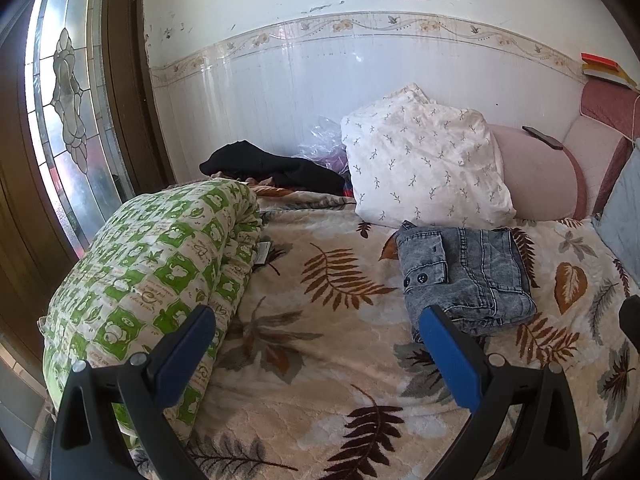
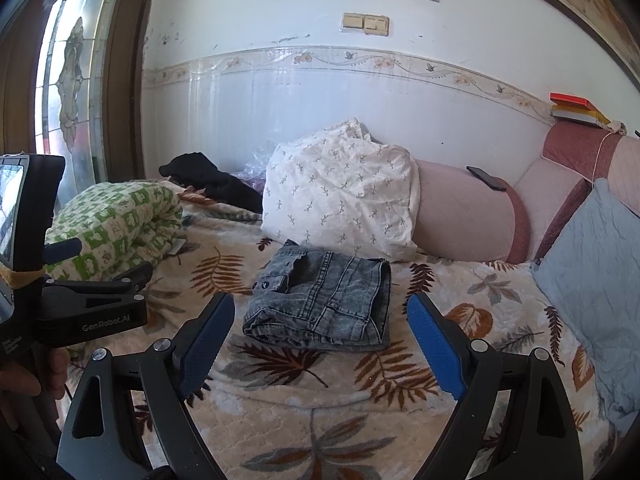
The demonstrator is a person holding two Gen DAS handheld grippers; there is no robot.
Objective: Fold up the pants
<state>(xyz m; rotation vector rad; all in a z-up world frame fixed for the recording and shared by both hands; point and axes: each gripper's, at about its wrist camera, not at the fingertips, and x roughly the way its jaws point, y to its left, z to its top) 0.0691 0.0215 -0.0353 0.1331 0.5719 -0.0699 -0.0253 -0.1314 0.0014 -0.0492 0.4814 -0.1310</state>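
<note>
right gripper, foreground: blue pads spread wide, nothing between them. left gripper: likewise wide apart and empty. folded pants, grey-blue denim, a compact bundle flat on the leaf-print blanket, straight ahead of the right gripper, just beyond its fingertips, untouched. same bundle off to the right of the left gripper's axis, hence nearer the right hand. long axis roughly across the right view, folded edge at right, waistband buttons at left. behind: white floral pillow, pink bolster. left of the pants, well apart: green-check quilt. judged fold largely complete.
</note>
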